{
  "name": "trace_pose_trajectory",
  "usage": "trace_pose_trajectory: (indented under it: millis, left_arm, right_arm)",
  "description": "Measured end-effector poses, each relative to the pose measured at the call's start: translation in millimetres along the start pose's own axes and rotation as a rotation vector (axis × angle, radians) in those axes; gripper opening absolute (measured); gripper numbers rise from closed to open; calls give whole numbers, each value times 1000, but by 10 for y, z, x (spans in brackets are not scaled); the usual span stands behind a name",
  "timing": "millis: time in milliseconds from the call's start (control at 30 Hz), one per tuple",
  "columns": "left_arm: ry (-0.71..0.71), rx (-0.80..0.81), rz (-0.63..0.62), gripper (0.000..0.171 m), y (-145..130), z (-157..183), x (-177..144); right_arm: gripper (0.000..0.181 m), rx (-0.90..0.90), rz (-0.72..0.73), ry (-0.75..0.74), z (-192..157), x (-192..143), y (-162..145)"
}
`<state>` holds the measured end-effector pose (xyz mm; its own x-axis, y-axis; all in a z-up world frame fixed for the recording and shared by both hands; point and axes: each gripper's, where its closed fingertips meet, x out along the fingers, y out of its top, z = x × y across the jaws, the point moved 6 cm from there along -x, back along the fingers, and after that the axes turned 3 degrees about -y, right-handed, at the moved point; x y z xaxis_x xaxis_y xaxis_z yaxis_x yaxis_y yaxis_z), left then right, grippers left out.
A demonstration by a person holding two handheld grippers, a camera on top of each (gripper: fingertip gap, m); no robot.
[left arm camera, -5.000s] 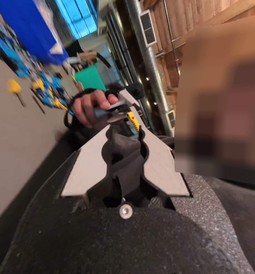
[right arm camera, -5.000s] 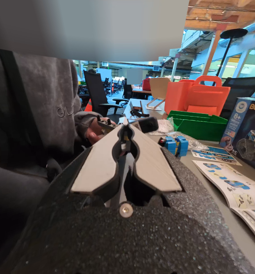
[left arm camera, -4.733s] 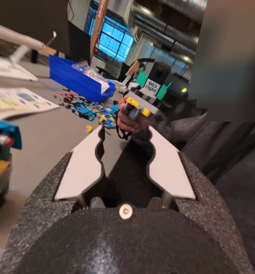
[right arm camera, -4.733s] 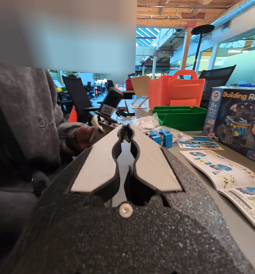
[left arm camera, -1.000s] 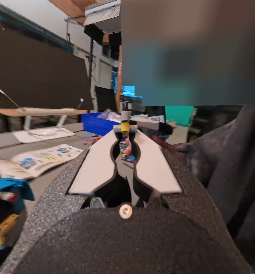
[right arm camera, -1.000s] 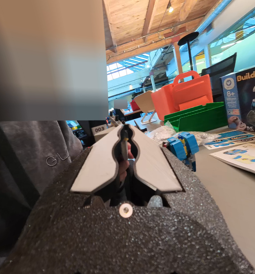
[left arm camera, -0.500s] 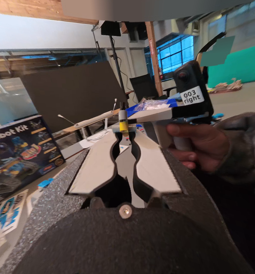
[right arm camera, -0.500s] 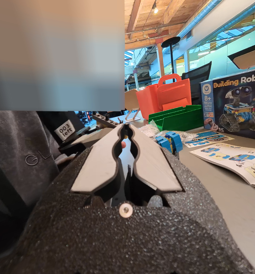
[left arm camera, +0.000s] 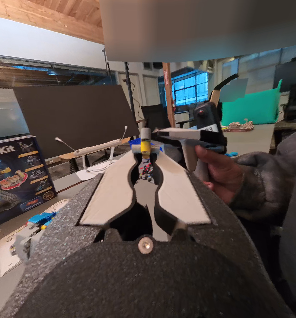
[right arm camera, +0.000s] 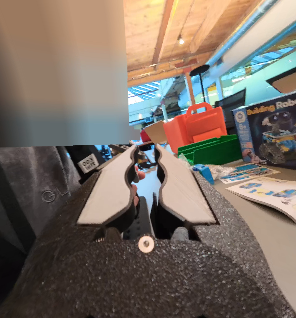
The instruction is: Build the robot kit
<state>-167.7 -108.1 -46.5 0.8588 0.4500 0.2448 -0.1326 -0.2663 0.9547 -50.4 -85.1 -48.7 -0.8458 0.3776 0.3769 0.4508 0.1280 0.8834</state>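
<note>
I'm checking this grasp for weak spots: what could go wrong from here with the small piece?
The left gripper pinches the grey-yellow piece only at its very tips, raised above the table, so it may slip out and drop. The right gripper is open close beside the piece and could knock it loose or askew.

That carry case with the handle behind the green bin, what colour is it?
Orange; the carry case shows best in the right wrist view.

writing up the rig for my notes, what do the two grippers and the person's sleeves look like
Both grippers match: the left gripper and right gripper each have a speckled dark grey foam body, a silver screw in the middle, and two pale grey wavy-edged fingers backed in black. The right gripper carries a black camera with a white label. The sleeve is mottled grey fabric.
</note>
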Motion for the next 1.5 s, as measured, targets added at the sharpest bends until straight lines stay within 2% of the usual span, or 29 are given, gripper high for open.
trace_pose_trajectory:
  millis: [167, 267, 367, 467, 567, 667, 767, 867, 933, 1033, 1067, 1100, 1133, 1200, 1300, 1367, 1500]
  left_arm:
    - [-67, -45, 52, 7, 52, 66, -24]
    - [-113, -101, 84, 7, 86, 102, -35]
    - [-211, -296, 129, 7, 102, 113, -38]
    - [-301, -553, 177, 7, 72, 100, -27]
    - [-338, -654, 181, 9, 21, 77, -21]
    - [-358, -669, 119, 31, -37, 42, -66]
    - [-332, -684, 54, 41, -110, -36, -206]
    - [-298, -743, 18, 41, -132, -166, -348]
    - [-351, -748, -55, 35, -161, -173, -369]
    - [-515, -651, -282, 36, -255, 12, -317]
    - [-580, -606, -360, 26, -284, 103, -312]
    - [-604, -569, -417, 24, -306, 160, -306]
    - [-600, -533, -435, 16, -307, 181, -295]
    - [-581, -499, -395, 15, -254, 181, -268]
    - [-552, -541, -353, 6, -224, 176, -184]
    - [-544, -607, -308, 6, -206, 181, -133]
    - [-514, -743, -240, 6, -199, 153, -79]
  right_arm:
    - [32, 73, -80, 94, -24, 58, -117]
    - [23, 164, -81, 234, -136, 87, -151]
    - [14, 181, -44, 317, -213, 76, -118]
    - [8, 141, -35, 322, -234, 61, -109]
    - [6, 169, -65, 321, -195, 50, -120]
    - [6, 160, -86, 293, -134, 26, -94]
    - [6, 150, -140, 253, -16, -49, -44]
    - [7, 71, -363, 293, -63, -73, -175]
    - [7, -8, -481, 319, -147, -62, -285]
    - [7, -29, -512, 350, -249, 2, -297]
    - [7, -27, -512, 360, -268, 16, -281]
    - [7, -30, -519, 365, -287, 27, -276]
    - [7, -38, -520, 369, -313, 39, -279]
    - [6, -7, -481, 362, -333, 65, -232]
    - [6, 62, -422, 319, -284, 97, -186]
    - [7, 127, -348, 303, -265, 102, -181]
    - [9, 203, -294, 266, -227, 97, -244]
